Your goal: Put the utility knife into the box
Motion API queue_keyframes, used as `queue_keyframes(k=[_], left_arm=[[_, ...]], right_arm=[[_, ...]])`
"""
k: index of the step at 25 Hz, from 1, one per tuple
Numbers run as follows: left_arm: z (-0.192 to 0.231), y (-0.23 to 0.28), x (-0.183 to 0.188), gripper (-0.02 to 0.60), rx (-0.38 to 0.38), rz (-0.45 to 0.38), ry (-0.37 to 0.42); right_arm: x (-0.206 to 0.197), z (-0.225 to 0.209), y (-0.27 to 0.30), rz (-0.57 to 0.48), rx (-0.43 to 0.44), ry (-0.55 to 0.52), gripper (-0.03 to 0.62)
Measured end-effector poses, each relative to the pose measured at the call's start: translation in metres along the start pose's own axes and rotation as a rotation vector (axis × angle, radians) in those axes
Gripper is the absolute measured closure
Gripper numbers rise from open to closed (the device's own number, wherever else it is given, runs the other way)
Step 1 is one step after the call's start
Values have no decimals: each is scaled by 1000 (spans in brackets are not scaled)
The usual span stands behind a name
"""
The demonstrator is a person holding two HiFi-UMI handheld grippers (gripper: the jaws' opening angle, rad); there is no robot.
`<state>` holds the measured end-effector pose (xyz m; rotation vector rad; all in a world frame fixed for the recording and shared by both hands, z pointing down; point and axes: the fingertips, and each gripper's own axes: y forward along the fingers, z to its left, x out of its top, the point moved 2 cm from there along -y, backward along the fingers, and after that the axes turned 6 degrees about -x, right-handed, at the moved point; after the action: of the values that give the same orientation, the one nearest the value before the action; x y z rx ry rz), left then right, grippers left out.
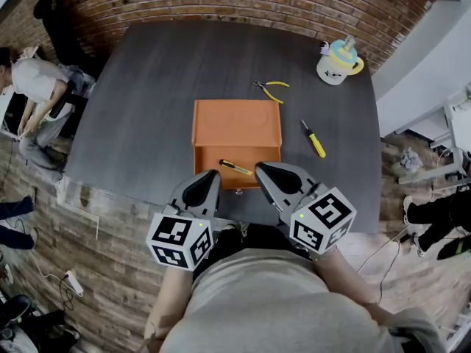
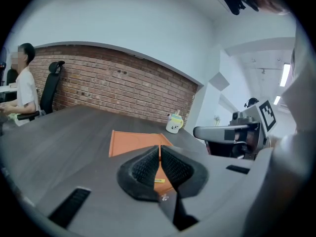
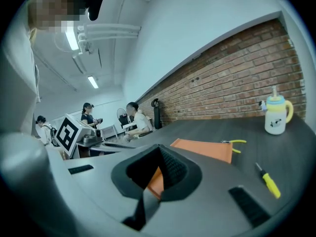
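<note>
An orange box (image 1: 237,122) stands mid-table with its front drawer pulled out toward me. In the drawer lies the yellow-and-black utility knife (image 1: 235,167). My left gripper (image 1: 211,175) hovers at the drawer's near left corner, jaws pressed together with nothing between them. My right gripper (image 1: 260,170) is at the drawer's near right corner, also shut and empty. In the left gripper view the closed pads (image 2: 148,167) frame the orange box (image 2: 131,141), and a sliver of the yellow knife (image 2: 159,180) shows below them. The right gripper view shows the box (image 3: 203,149) beyond the closed jaws.
Yellow-handled pliers (image 1: 271,89) lie just behind the box. A yellow screwdriver (image 1: 314,140) lies to its right. A cup with a lid (image 1: 338,62) stands at the far right of the dark table (image 1: 147,109). A person (image 1: 37,94) sits beyond the table's left edge.
</note>
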<state>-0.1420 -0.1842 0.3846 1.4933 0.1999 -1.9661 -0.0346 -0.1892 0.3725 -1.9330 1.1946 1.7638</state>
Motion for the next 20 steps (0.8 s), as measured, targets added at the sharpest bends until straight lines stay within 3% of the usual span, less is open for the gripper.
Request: queue_keyframes(k=[6, 20], left_arm=[[-3, 2, -10, 555, -29, 40, -27], [-11, 6, -14, 555, -70, 57, -30]], right_arm=[[-13, 2, 3, 52, 22, 26, 586], [-16, -5, 2, 43, -3, 59, 586]])
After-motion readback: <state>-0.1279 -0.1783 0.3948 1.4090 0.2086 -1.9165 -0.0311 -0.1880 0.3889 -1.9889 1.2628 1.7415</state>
